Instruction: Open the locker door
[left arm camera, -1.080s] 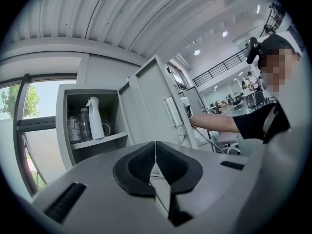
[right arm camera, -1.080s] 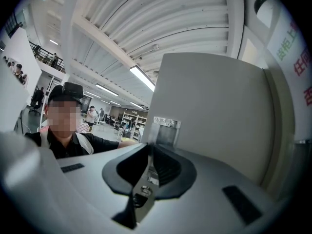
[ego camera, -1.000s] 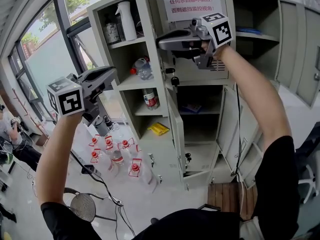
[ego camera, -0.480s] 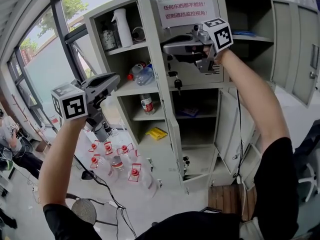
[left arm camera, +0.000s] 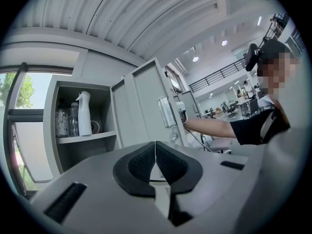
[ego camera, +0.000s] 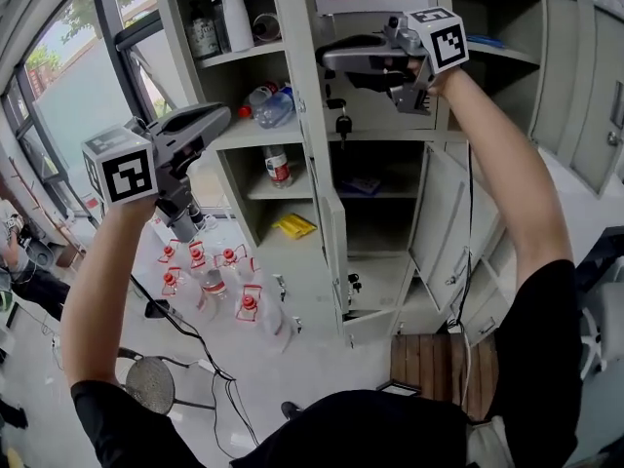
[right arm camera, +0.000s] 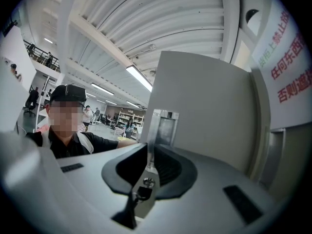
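— Our left hand-held gripper [left arm camera: 155, 156]?
— Pressed together, empty, idle beside the open shelves [ego camera: 249, 55].
— And the door [ego camera: 375, 105]?
— Upper middle of the locker. Our right hand-held gripper [right arm camera: 147, 162] pinches its left edge, above the key [ego camera: 343, 123].
— Then we should grip firmly and swing it in an arc about the hinge, not tug straight.

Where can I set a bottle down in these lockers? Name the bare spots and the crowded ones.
Bare: the left shelf beside the lone bottle, and the middle compartment below the blue item. Crowded: the top shelf with the spray bottle and jar, and the floor where bottles cluster.
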`<state>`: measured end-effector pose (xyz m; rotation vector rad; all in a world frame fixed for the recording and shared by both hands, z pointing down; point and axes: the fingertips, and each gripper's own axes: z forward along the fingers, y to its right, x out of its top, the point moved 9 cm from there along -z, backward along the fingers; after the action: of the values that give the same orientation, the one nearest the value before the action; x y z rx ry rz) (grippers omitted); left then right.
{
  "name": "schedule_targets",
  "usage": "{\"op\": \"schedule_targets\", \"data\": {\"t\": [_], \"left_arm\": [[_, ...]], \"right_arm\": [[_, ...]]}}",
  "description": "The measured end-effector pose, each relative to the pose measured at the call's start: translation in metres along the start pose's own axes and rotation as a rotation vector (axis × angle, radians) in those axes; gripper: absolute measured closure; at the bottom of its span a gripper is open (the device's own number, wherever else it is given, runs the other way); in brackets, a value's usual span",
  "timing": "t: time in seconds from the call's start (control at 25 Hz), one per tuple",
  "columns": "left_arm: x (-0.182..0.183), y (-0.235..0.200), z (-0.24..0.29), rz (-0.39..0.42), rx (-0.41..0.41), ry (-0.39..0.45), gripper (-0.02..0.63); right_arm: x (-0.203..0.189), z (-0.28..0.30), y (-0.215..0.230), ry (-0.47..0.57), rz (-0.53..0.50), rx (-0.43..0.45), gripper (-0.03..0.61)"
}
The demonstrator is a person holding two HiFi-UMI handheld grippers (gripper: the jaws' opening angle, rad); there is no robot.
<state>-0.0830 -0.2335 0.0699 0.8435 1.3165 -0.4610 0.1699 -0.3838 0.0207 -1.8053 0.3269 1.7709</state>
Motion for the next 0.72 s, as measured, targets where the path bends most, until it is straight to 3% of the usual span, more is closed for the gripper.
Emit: {"op": "schedule_targets", "data": {"t": [0.16, 0.44, 0.64, 0.72], "left_arm": [[-0.004, 0.011, -0.009, -0.012, -0.012, 0.046, 0.597], [-0.033, 0.038, -0.015, -0.039, -0.081, 0.13, 0.597], [-0.076, 0.057, -0.018, -0.102, -0.108, 0.186, 0.597], [-0.095, 0.067, -0.02, -0.112, -0.095, 0.199, 0.597]], "right_arm": [[0.003, -0.01, -0.017, 0.059, -0.047, -0.079, 0.525], [-0.011, -0.011, -0.071, 0.082, -0.216, -0.387, 0.531], [-0.049, -0.017, -0.121, 0.255, -0.211, -0.523, 0.543], [-0.072, -0.009, -0.138, 0.258, -0.206, -0.552, 0.545]]}}
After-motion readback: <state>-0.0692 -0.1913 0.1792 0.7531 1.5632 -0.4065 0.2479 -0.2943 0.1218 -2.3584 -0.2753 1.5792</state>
